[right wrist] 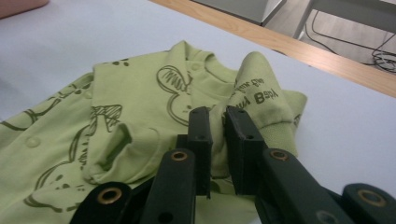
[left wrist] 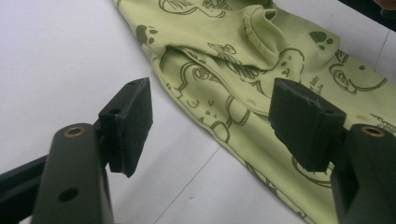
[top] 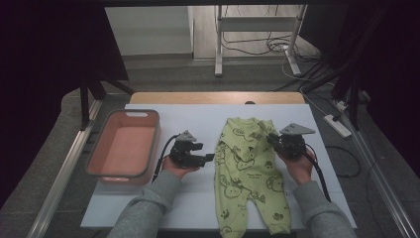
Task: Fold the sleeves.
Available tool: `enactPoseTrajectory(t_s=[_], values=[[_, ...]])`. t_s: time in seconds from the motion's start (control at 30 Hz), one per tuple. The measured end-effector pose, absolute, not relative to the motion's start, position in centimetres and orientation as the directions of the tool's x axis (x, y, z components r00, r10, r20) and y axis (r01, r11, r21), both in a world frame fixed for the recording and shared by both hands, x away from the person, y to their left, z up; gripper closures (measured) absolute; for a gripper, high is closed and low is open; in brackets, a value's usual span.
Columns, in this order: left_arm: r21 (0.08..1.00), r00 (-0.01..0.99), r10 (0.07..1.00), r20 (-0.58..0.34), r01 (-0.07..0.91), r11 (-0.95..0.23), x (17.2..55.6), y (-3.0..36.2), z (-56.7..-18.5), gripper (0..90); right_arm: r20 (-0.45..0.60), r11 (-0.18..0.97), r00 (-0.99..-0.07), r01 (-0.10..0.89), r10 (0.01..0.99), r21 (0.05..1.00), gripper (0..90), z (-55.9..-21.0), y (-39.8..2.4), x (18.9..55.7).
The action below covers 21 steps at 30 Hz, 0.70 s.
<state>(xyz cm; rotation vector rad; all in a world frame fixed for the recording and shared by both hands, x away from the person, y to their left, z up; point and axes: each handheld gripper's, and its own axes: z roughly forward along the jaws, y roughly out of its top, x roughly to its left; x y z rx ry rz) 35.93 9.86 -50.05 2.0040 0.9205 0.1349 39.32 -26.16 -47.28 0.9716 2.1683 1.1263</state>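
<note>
A green baby romper (top: 246, 166) is lying flat on the white sheet (top: 198, 198) that is covering the table, right of a pink bin (top: 124, 145). One of its sleeves (right wrist: 261, 100) is being pinched and lifted between the closed jaws of the right gripper (right wrist: 218, 140), the fabric being folded up over the chest. The left gripper (left wrist: 210, 126) is being held just beside the romper's other edge, its jaws being kept apart with nothing clamped; the cloth is lying beyond and below its pads (left wrist: 303, 121).
</note>
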Motion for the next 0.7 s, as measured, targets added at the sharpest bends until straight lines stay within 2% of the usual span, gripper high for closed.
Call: enactPoseTrajectory(t_s=[0.7], values=[[0.764, 0.716, 0.652, -0.248, 0.558, -0.323, 35.9, 9.7, -50.2, 30.3, -0.162, 0.489, -0.668, 0.337, 0.726, 0.804, 80.3, -47.6, -22.9, 39.1]])
